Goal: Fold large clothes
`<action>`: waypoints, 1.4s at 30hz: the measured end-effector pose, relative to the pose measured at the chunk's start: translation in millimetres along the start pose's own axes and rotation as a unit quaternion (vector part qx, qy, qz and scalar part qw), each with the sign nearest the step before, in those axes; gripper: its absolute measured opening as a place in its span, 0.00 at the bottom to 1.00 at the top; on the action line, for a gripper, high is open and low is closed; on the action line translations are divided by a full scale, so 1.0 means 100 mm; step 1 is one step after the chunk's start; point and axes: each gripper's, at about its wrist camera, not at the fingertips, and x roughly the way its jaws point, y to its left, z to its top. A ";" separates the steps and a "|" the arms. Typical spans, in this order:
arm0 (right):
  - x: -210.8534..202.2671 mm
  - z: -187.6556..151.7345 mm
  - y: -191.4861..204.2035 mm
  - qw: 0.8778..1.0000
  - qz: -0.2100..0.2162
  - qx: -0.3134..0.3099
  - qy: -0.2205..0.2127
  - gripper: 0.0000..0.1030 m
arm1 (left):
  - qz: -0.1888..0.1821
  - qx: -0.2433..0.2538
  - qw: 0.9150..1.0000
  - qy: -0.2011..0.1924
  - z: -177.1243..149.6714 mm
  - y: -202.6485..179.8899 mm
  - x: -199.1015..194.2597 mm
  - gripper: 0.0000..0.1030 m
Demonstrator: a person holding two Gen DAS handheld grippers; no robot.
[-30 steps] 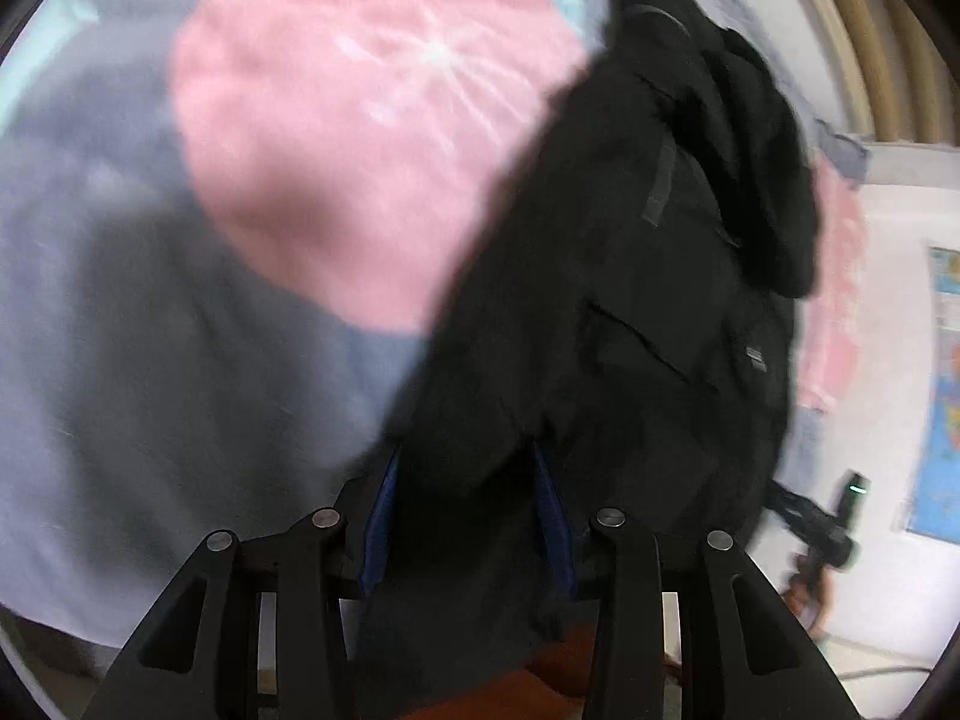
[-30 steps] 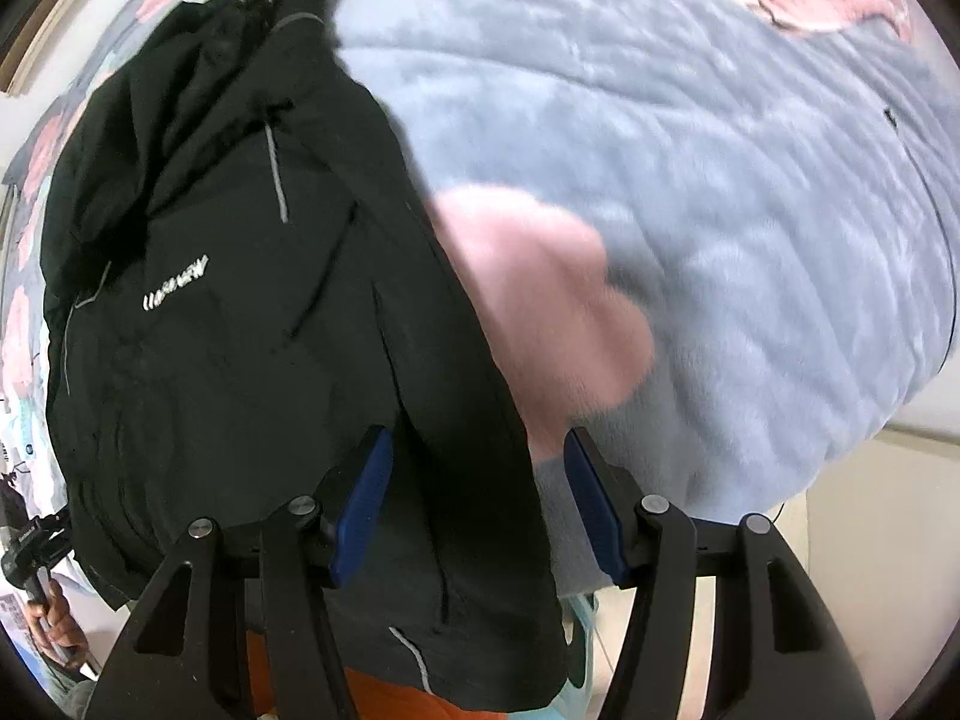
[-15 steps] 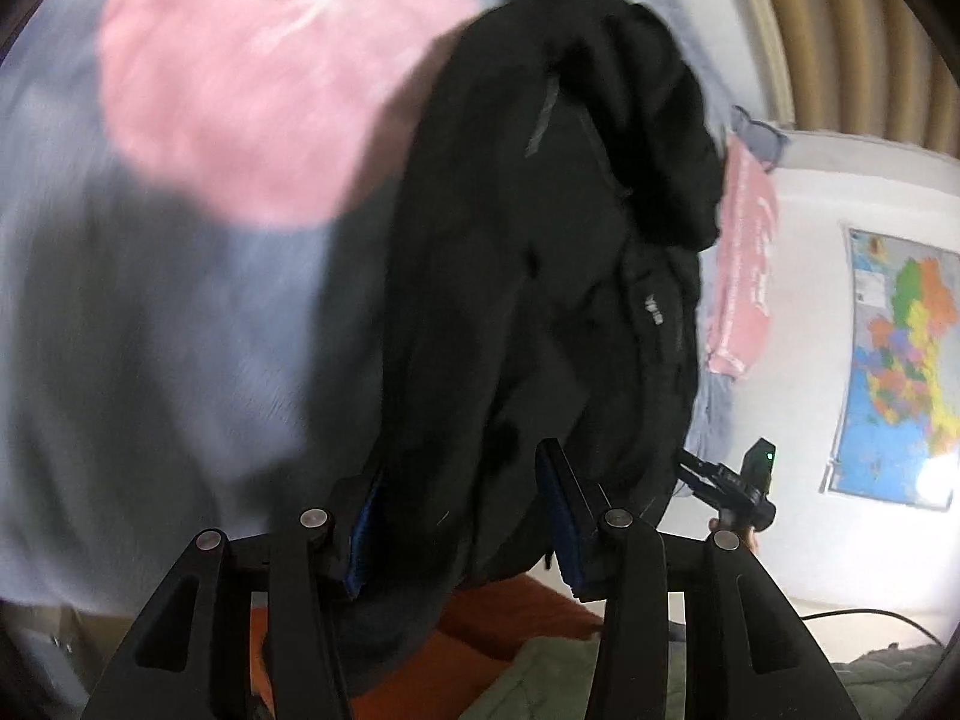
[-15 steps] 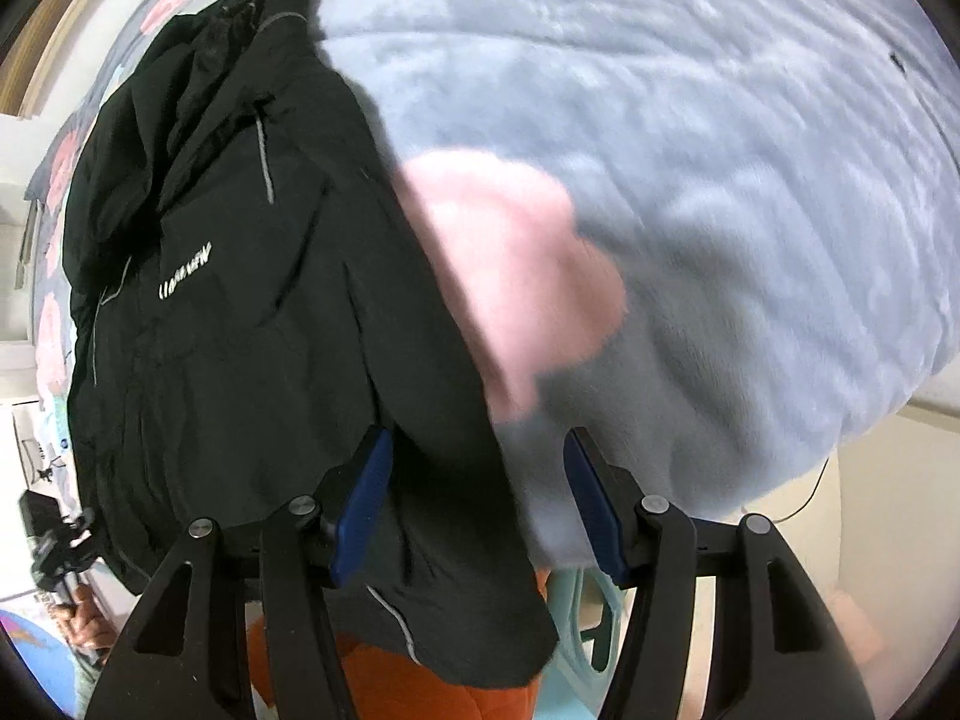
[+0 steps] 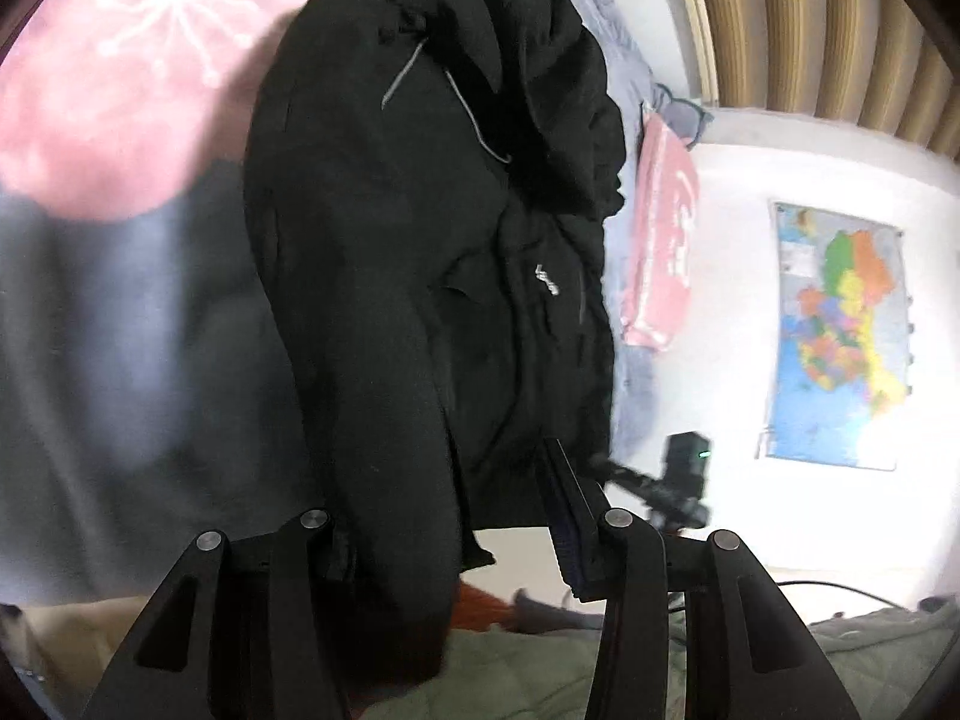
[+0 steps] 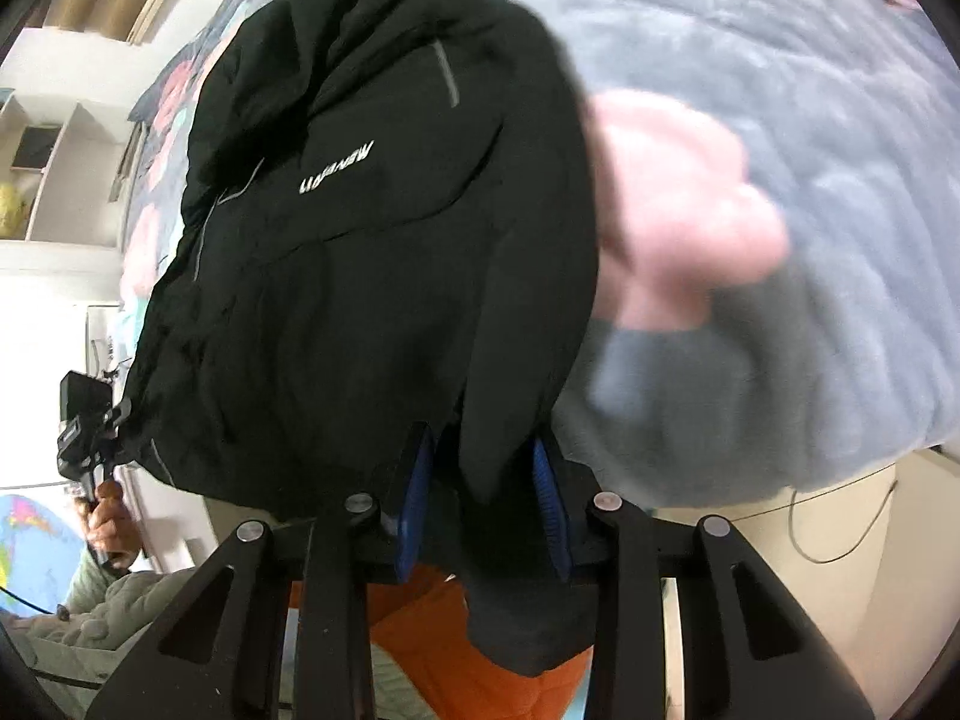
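Note:
A black jacket lies front-up on the grey and pink blanket, its collar at the far end. Its near hem hangs past the bed edge. My left gripper holds one hem corner: the fabric drapes over and hides the left finger, and only the right blue pad shows. In the right wrist view the jacket shows a white chest logo. My right gripper has the other hem corner between its blue pads, and its jaws are closing on the bunched fabric.
The blanket drops off the bed edge at the lower right, above a pale floor with a cable. A map hangs on the white wall. A hand holds the left gripper's handle, beside shelves. Orange cloth lies below the fingers.
Both grippers have tipped upward and drawn the jacket's hem off the bed edge, so the room wall came into view. The right jaws have narrowed onto the fabric.

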 end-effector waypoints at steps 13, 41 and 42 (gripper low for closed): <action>0.19 -0.21 -0.33 0.997 0.031 0.068 0.009 0.20 | 0.114 -0.008 0.993 0.030 -0.14 0.09 0.23 0.22; -1.52 2.40 0.91 0.972 0.064 -0.036 -0.222 0.17 | 0.033 0.084 0.976 -0.201 1.97 -1.47 -0.92 0.21; -1.51 2.56 0.91 0.972 0.062 -0.030 -0.225 0.17 | 0.035 0.077 0.976 -0.203 2.10 -1.50 -0.91 0.21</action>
